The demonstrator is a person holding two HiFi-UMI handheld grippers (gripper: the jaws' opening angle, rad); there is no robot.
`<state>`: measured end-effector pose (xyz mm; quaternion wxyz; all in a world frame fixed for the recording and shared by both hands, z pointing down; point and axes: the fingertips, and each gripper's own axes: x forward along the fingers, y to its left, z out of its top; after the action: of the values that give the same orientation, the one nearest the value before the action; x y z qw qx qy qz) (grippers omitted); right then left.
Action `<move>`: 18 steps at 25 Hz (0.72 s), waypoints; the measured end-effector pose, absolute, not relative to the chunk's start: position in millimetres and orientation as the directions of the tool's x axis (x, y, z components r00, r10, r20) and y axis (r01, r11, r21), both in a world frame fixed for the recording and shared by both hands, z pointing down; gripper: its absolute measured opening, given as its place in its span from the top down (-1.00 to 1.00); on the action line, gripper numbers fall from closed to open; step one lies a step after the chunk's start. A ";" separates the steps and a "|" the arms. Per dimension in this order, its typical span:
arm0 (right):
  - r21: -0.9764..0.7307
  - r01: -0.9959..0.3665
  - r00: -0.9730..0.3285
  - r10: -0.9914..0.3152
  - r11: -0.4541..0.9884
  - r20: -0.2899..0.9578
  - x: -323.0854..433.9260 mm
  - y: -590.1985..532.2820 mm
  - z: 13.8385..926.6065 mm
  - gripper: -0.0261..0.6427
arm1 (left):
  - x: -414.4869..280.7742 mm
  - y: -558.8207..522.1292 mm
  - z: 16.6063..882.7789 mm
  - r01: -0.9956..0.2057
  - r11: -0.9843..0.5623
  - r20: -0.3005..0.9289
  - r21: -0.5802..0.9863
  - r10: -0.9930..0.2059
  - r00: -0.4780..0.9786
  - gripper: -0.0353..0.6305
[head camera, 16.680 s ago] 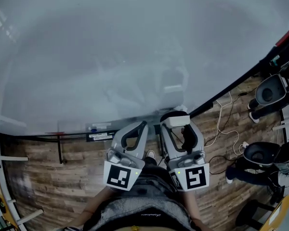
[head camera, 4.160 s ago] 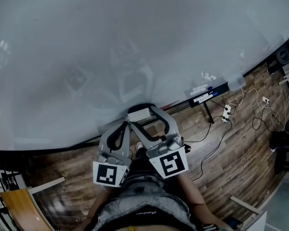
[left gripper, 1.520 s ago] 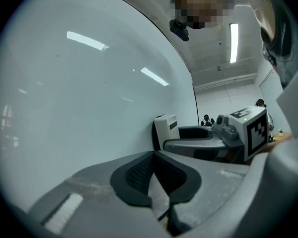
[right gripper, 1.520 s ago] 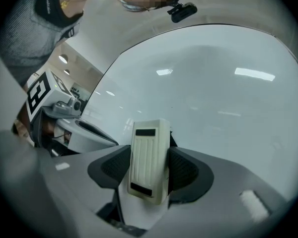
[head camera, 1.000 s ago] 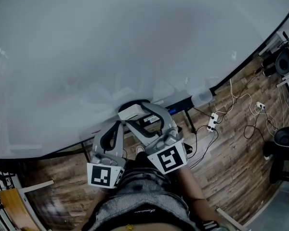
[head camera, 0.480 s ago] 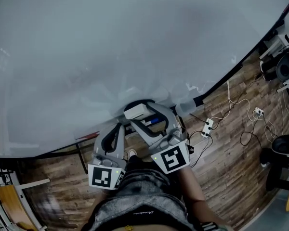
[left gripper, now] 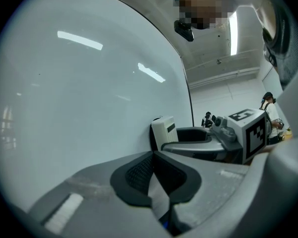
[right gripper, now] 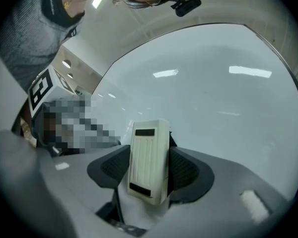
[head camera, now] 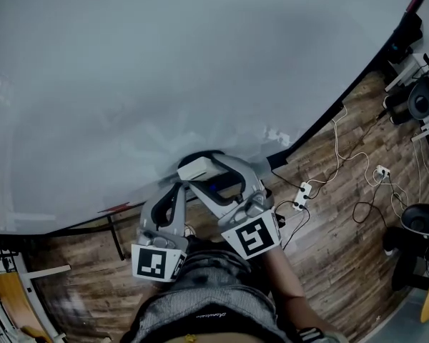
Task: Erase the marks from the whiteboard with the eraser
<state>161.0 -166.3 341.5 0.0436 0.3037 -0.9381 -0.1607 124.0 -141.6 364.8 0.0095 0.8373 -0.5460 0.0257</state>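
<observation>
White ribbed plastic eraser block is clamped between the two dark pads of the right tongs, one pad against each long side. The block stands slightly tilted in the right gripper view, with a dark slot at each end of its face. In the head view it sits at the tip of the right tongs, against the large pale glossy whiteboard, close to the board's lower edge and about midway along it.

Left tongs are clenched, the dark pads pressed together. They sit just left of the right tongs and point at the same lower part of the board. Whether they touch it cannot be told.

The board fills the far part of the head view and carries ceiling-light reflections. Brown wooden plank floor lies below it. A white power strip with trailing cables rests on the floor to the right.
</observation>
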 end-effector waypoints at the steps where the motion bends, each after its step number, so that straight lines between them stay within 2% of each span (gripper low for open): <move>1: 0.328 -0.555 -0.812 -0.583 0.765 -0.015 165.9 -168.7 341.3 0.16 | 127.6 -143.8 365.1 -0.916 -0.401 0.057 -0.013 -0.915 0.399 0.88; 18: 0.335 -0.552 -0.814 -0.581 0.763 -0.018 249.6 -202.2 337.5 0.16 | 193.7 -170.7 366.7 -0.939 -0.343 0.063 0.003 -0.937 0.342 0.88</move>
<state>249.6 -202.2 337.5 0.0433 0.3020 -0.9380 -0.1648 193.7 -170.7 366.7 0.0194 0.8190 -0.5729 0.0248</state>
